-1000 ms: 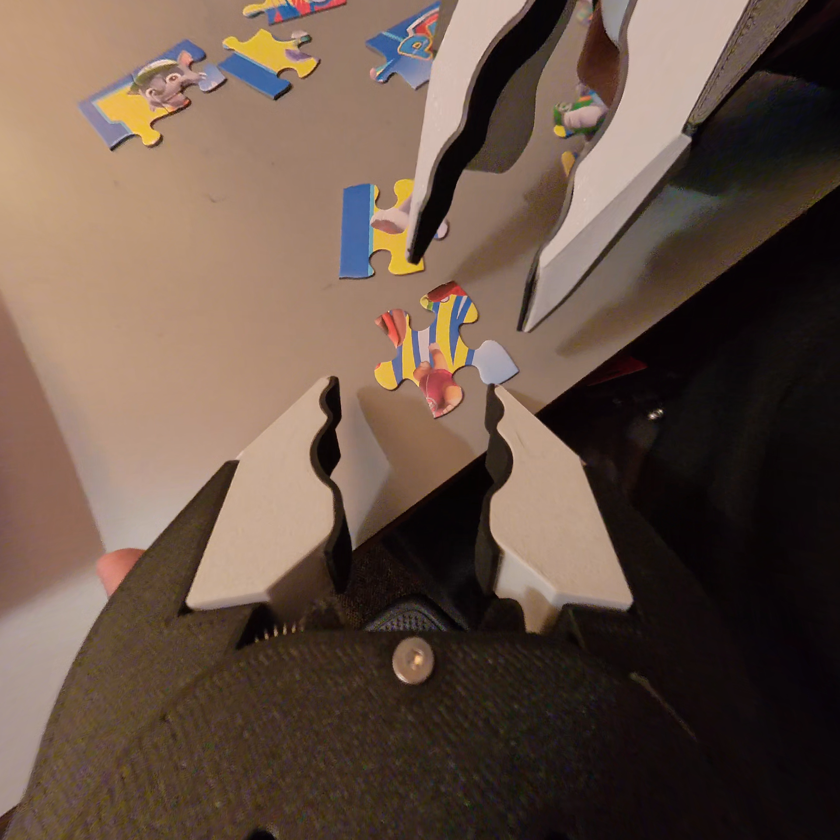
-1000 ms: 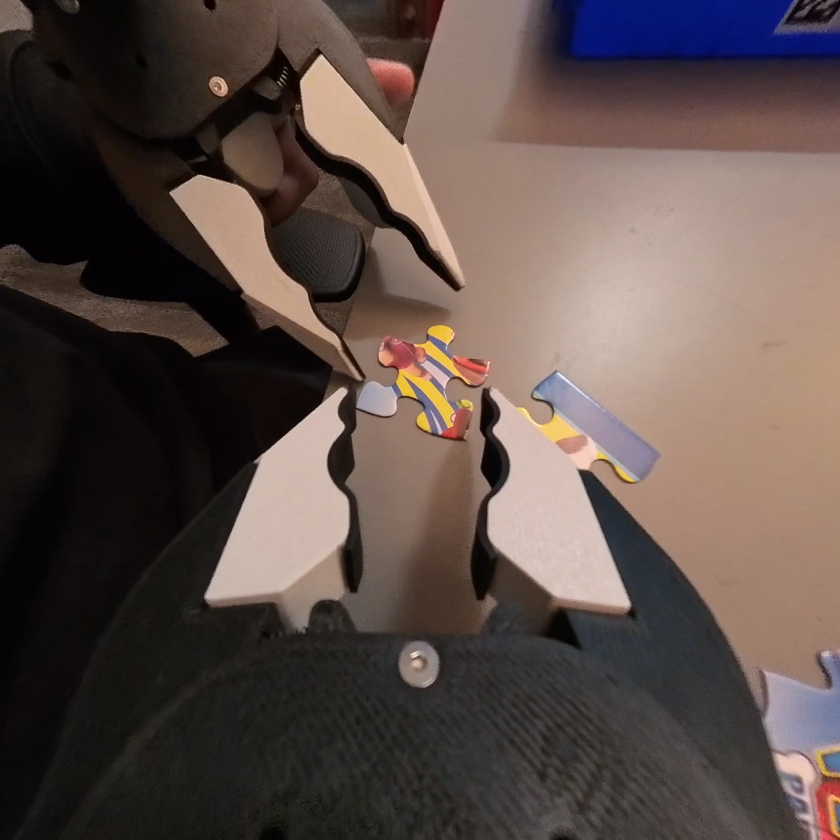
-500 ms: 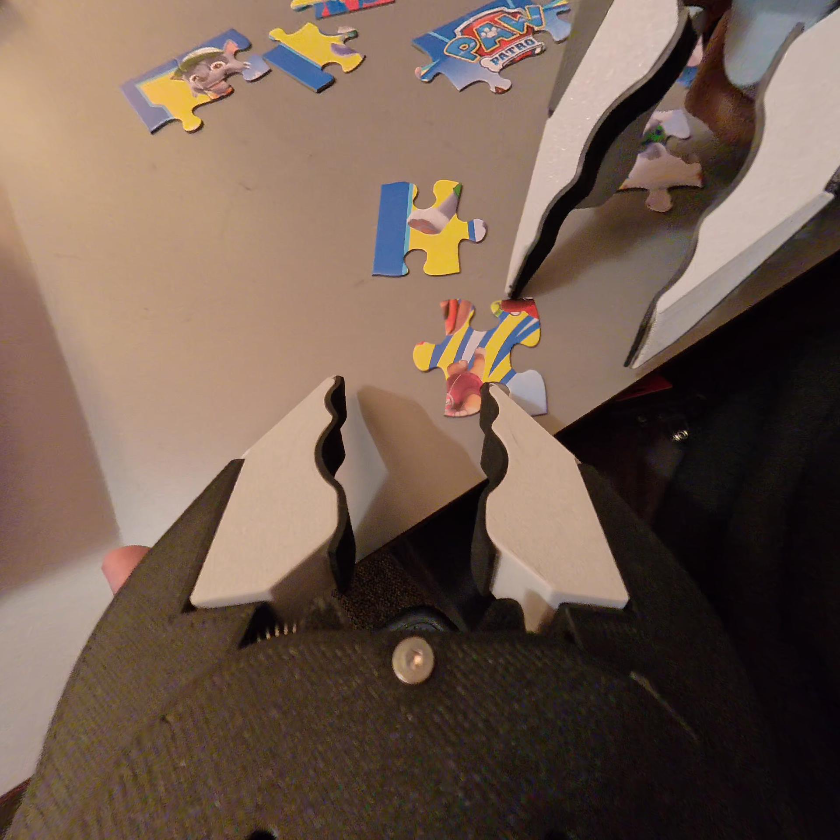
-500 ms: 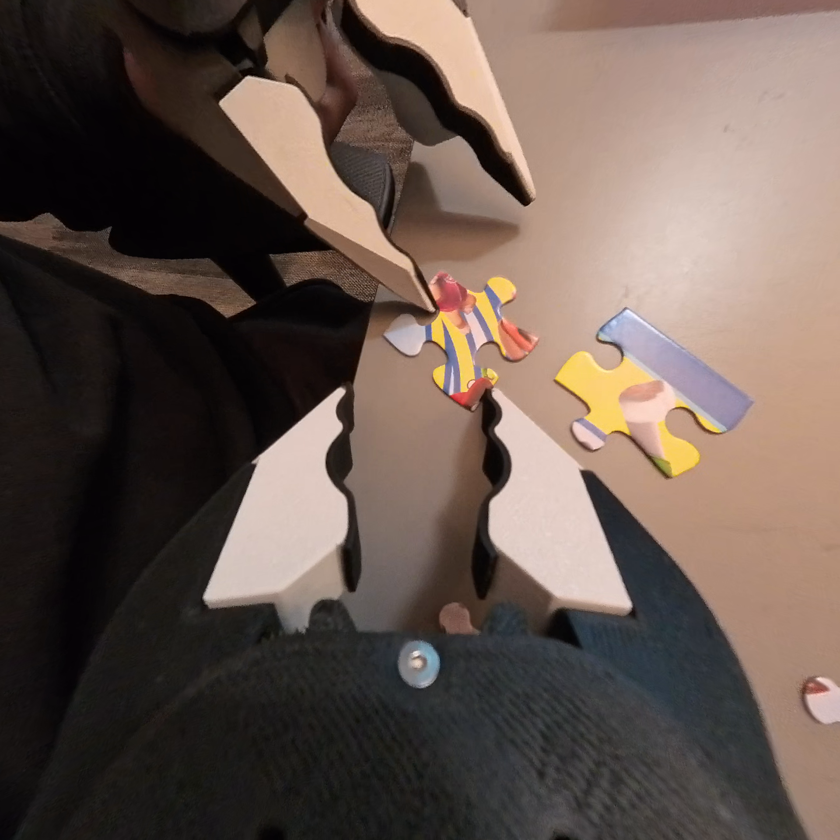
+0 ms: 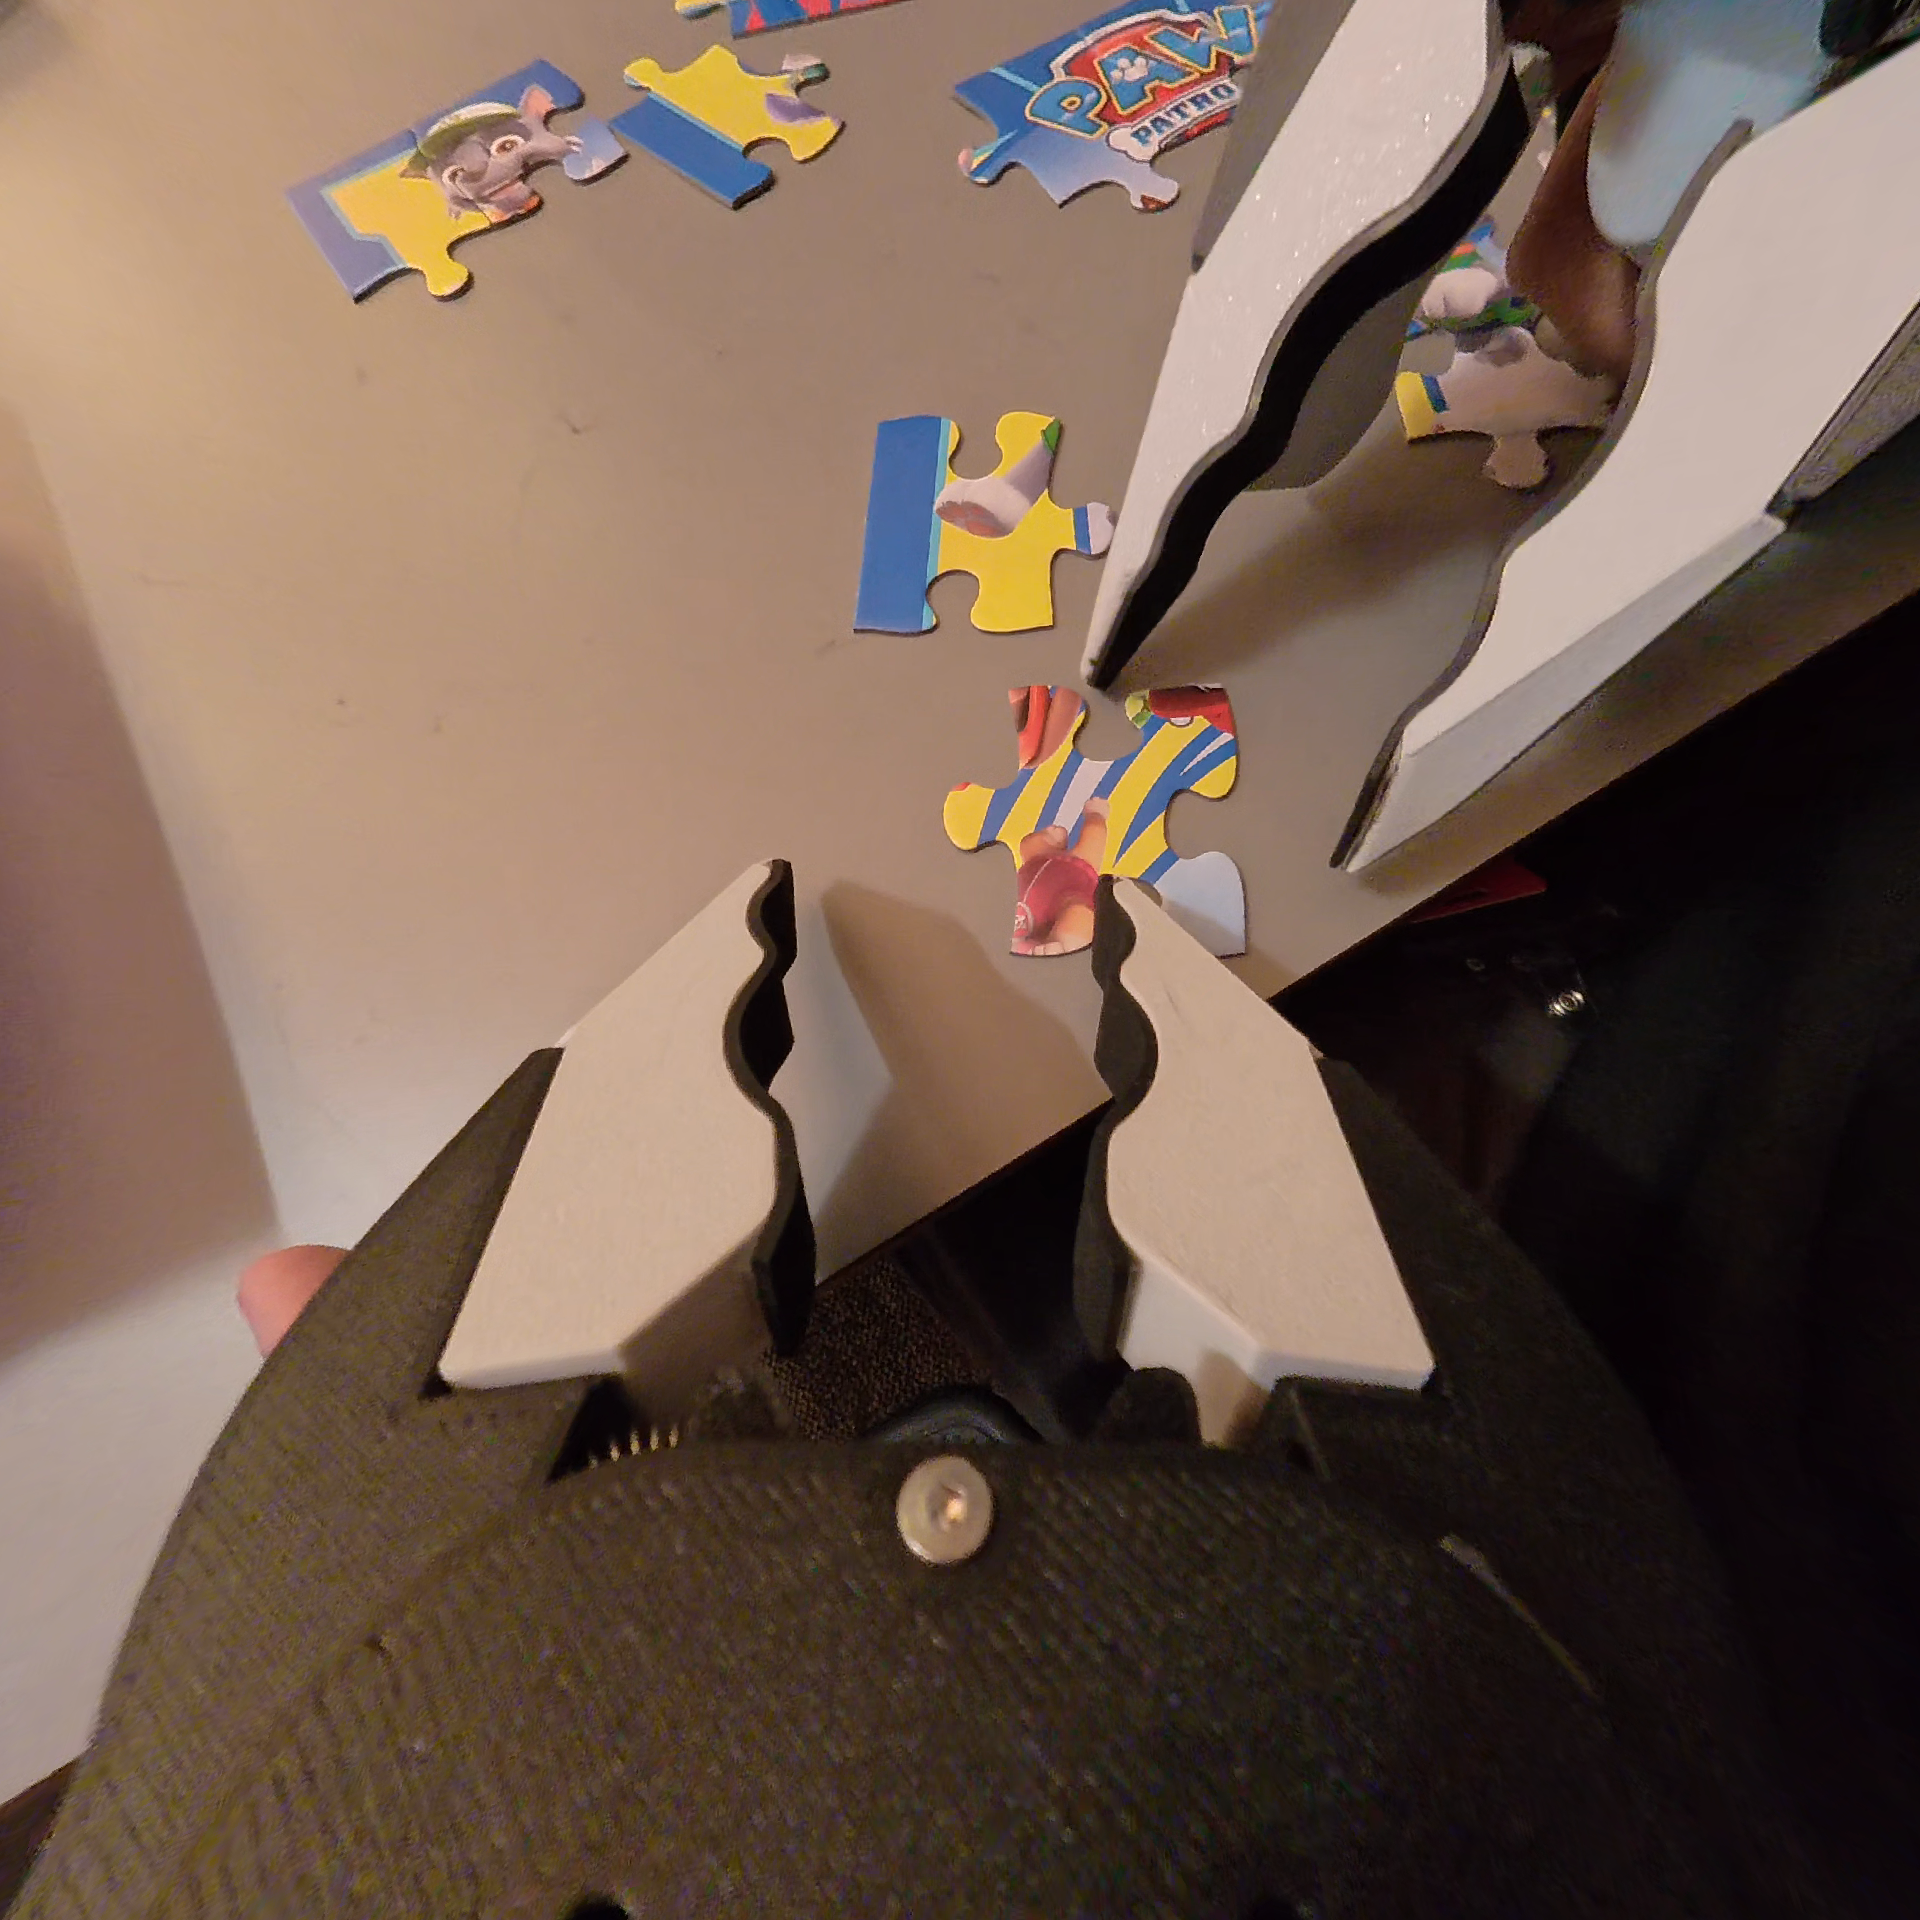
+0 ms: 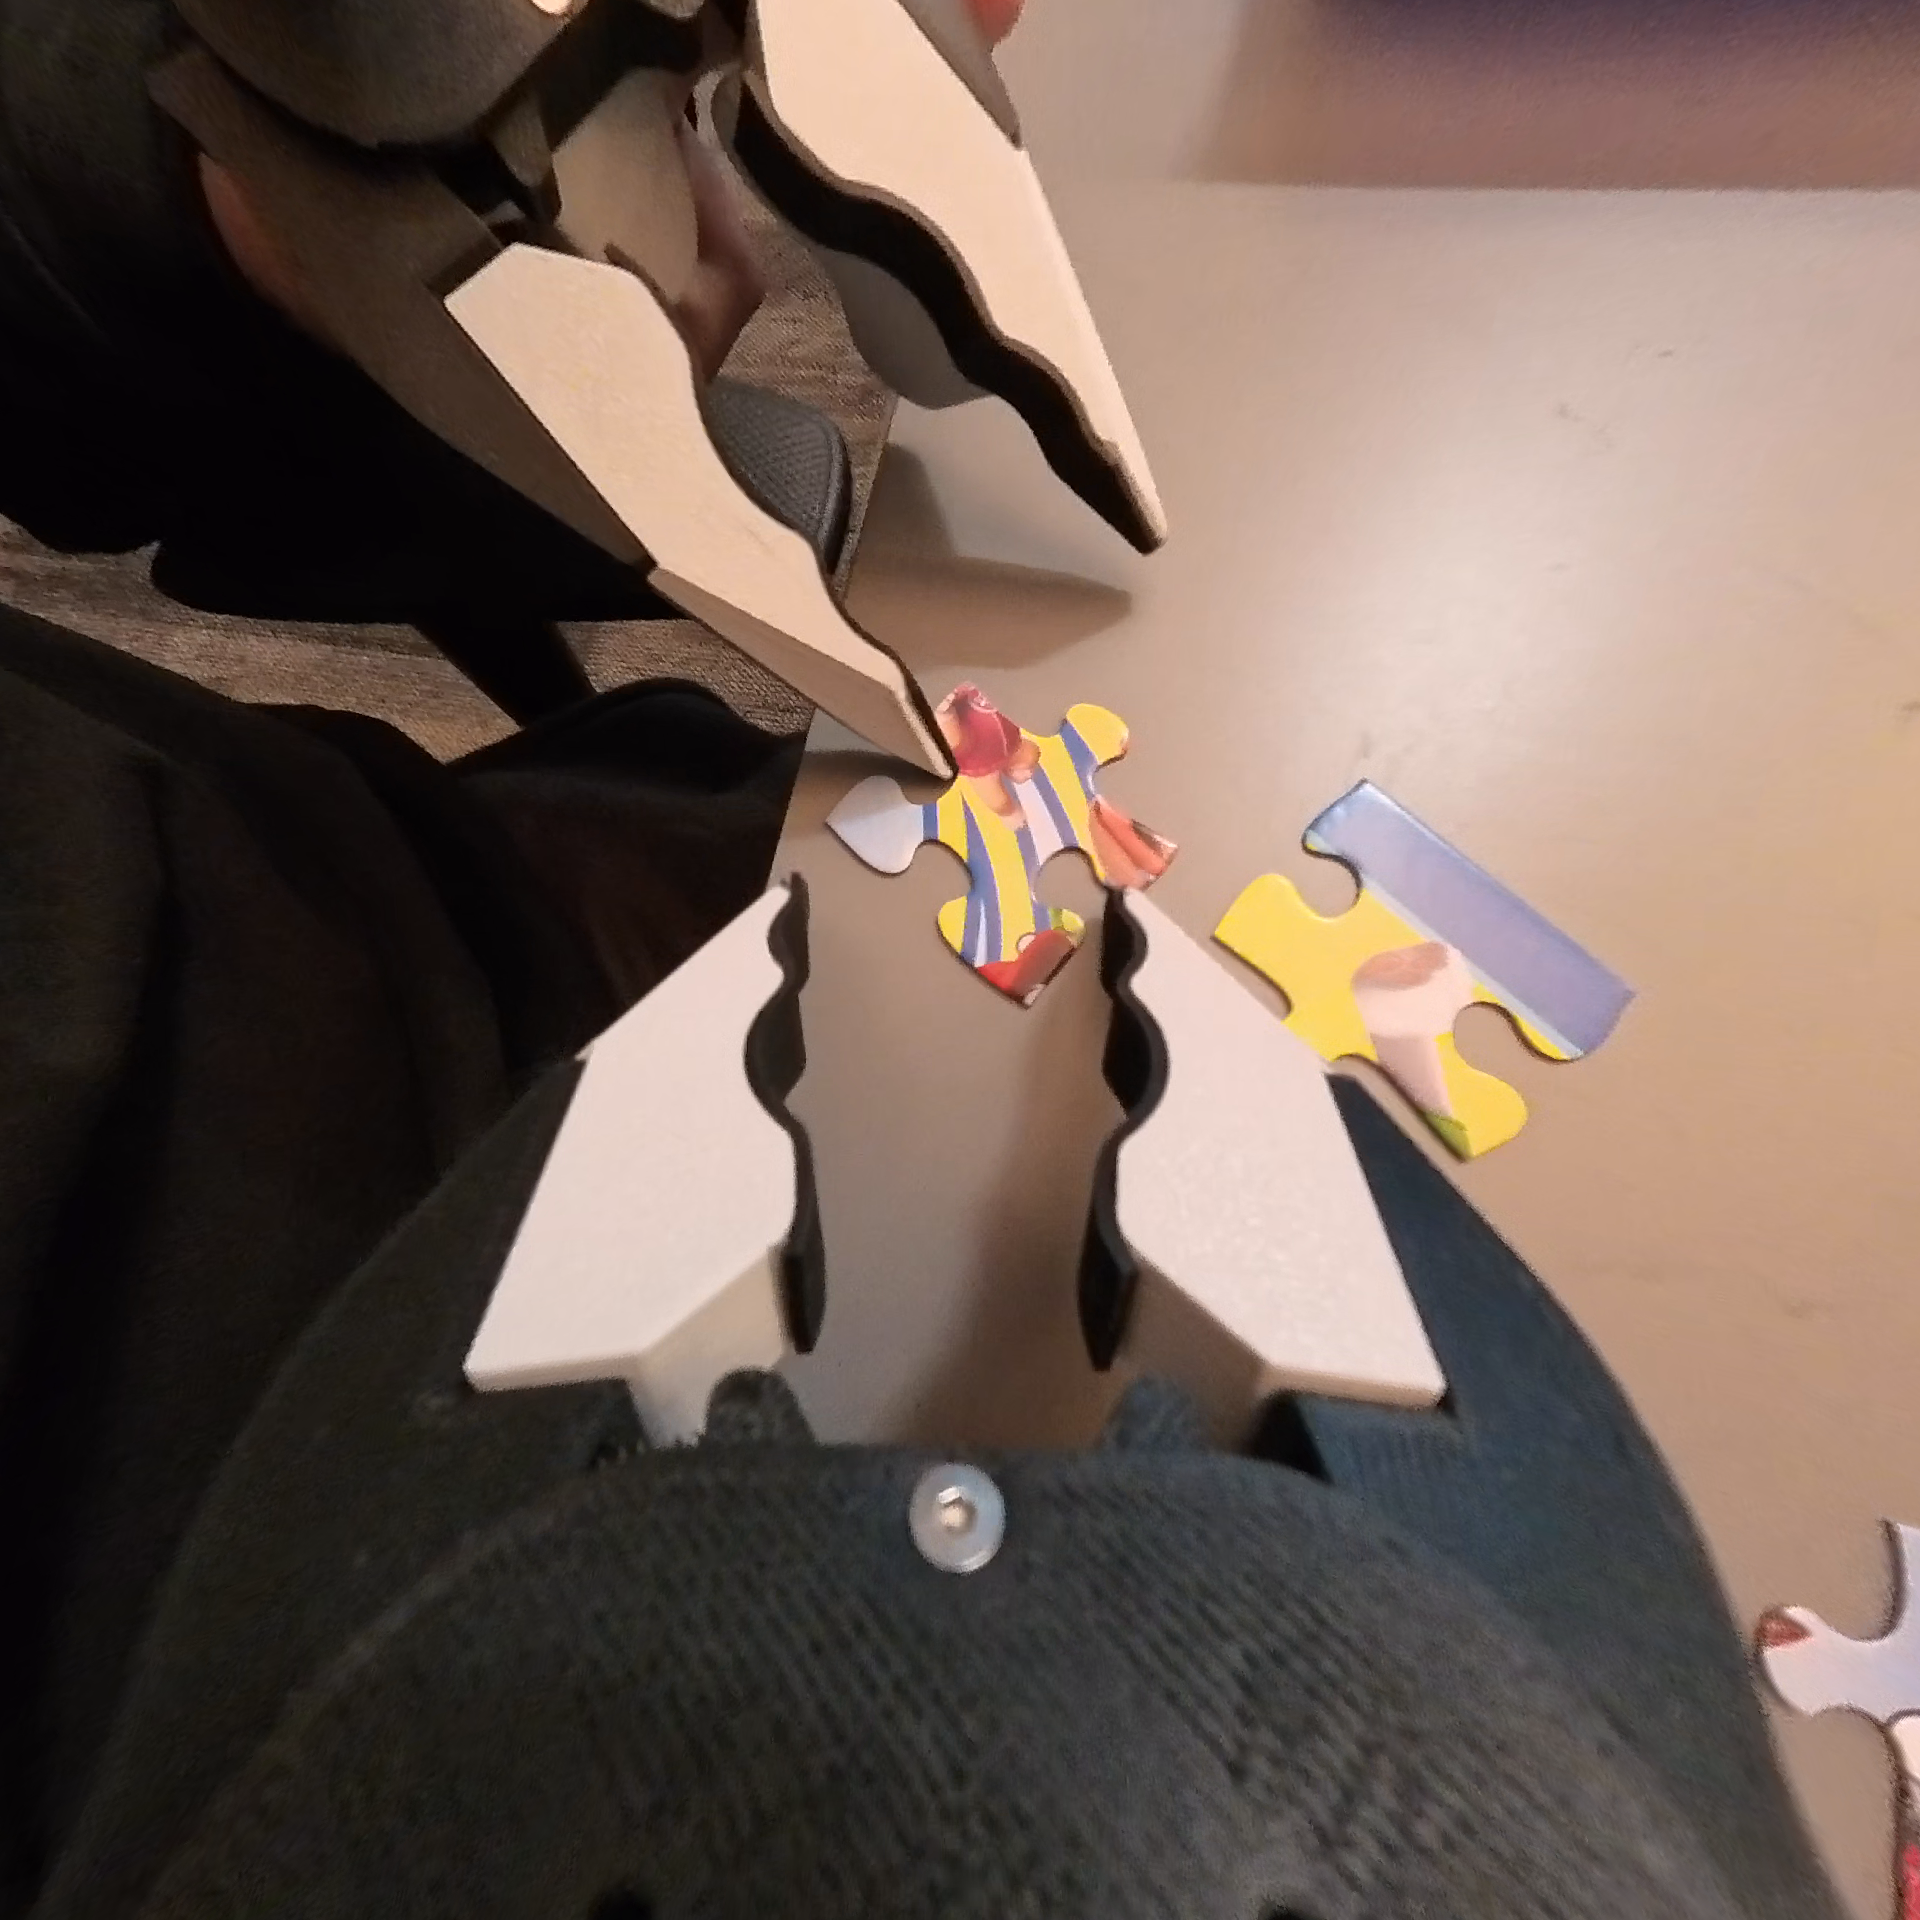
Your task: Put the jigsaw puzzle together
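The striped puzzle piece [image 5: 1101, 800], yellow and blue with red patches, lies flat on the tan table [image 5: 520, 582] near its edge. The left gripper [image 5: 940, 883] hangs above it with jaws apart and nothing between them; its right-hand fingertip [image 5: 1117, 904] sits over the piece's near corner, where a second ago the piece lay clear ahead of both tips. The right gripper [image 6: 951, 899] also stands with jaws apart on nothing, the piece's red-tipped lobe just ahead of the gap and nearer its right-hand finger. In the left wrist view that gripper's nearer fingertip [image 5: 1107, 665] now points down at the piece's far edge; a second ago it stood over the blue-and-yellow piece [image 5: 971, 525], which now lies uncovered just beyond. The left gripper's jaws stand slightly narrower than before.

Farther ahead of the left jaws lie a piece with a grey cartoon dog [image 5: 447, 177], a yellow and blue piece [image 5: 727, 125], and a joined blue section [image 5: 1101, 114] bearing a badge-shaped logo with lettering. Another white and green piece [image 5: 1496, 384] shows between the right gripper's fingers.
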Demonstrator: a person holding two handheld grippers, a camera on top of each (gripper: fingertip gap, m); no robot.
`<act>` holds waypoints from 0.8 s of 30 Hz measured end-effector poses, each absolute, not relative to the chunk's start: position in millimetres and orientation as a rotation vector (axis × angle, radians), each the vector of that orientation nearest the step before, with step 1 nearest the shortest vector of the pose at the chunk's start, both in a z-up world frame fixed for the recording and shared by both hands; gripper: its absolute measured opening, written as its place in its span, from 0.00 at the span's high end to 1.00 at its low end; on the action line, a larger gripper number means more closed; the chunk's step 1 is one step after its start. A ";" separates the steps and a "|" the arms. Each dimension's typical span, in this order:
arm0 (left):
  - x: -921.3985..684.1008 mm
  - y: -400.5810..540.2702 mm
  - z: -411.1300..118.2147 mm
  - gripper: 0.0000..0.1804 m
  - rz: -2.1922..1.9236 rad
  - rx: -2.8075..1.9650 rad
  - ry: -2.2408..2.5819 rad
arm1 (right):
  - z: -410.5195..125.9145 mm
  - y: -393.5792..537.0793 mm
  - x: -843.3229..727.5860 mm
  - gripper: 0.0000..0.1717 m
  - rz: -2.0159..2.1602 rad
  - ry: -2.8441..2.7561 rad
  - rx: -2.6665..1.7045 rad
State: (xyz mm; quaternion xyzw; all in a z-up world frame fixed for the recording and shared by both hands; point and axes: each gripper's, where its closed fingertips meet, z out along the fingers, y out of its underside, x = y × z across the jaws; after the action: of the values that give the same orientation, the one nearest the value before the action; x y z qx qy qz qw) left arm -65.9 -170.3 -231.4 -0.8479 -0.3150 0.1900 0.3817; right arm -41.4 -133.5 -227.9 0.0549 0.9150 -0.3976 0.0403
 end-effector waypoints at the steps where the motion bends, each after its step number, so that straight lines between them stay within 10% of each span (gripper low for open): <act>1: -66.1 -170.2 -231.5 0.69 0.484 -2.163 -0.804 | -229.4 -133.0 -41.0 0.67 -1.210 2.813 0.168; 24: -69.6 -172.2 -231.7 0.70 0.501 -2.150 -0.831 | -231.1 -130.4 -29.2 0.69 -1.205 2.857 0.226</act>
State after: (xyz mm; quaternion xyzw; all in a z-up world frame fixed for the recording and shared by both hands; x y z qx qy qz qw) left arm -69.6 -172.2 -231.7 -0.8427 -0.3255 0.1963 0.3814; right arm -29.2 -130.4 -231.1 0.0726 0.9188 -0.3876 0.0161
